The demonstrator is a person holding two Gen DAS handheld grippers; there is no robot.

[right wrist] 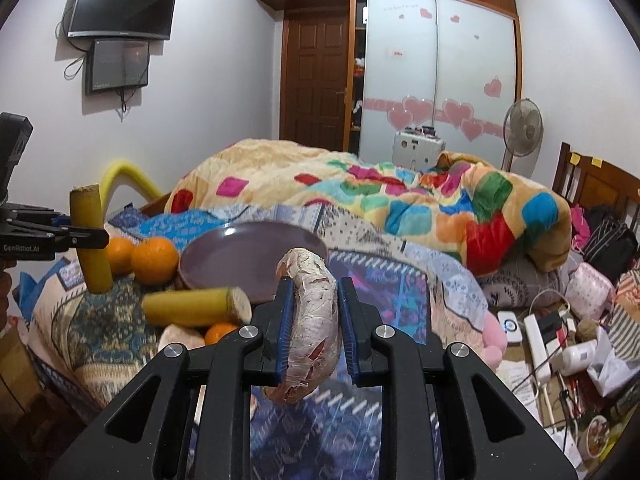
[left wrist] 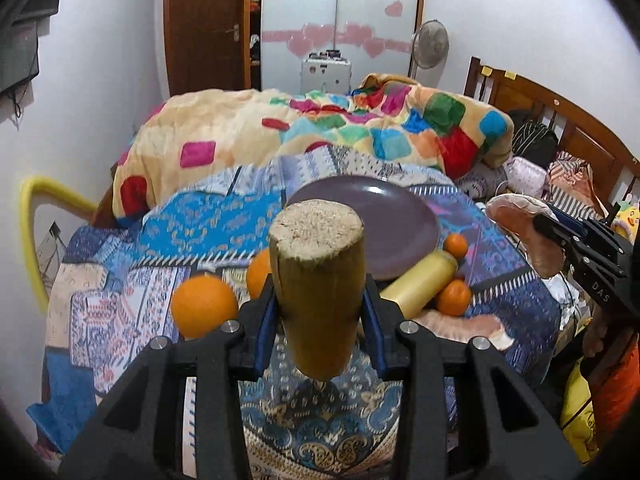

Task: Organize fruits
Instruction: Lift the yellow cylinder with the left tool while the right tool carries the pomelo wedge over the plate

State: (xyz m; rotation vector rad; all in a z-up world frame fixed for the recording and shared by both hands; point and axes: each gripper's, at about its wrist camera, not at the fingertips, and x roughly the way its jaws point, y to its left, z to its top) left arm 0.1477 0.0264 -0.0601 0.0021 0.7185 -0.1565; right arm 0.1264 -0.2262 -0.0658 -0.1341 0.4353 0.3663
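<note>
My left gripper [left wrist: 320, 300] is shut on a yellow cut sugarcane piece [left wrist: 316, 264], held upright above the patterned cloth; the right wrist view shows this gripper [right wrist: 86, 238] and its cane [right wrist: 96, 272] at the left. My right gripper [right wrist: 312, 312] is shut on a pale pink pomelo segment [right wrist: 314, 280], which the left wrist view shows at the right [left wrist: 516, 220]. An empty purple plate [left wrist: 380, 216] [right wrist: 240, 256] lies just beyond both. On the cloth lie a second cane piece [left wrist: 420, 284] [right wrist: 196, 306], several oranges [left wrist: 204, 306] [right wrist: 154, 260] and another pomelo segment [left wrist: 468, 326].
A colourful blanket [left wrist: 320, 132] is heaped behind the plate. To the right are a wooden headboard [left wrist: 560, 120], bags, a power strip [right wrist: 538, 348] and cables. A yellow foam loop [left wrist: 36, 216] stands at the left by the wall.
</note>
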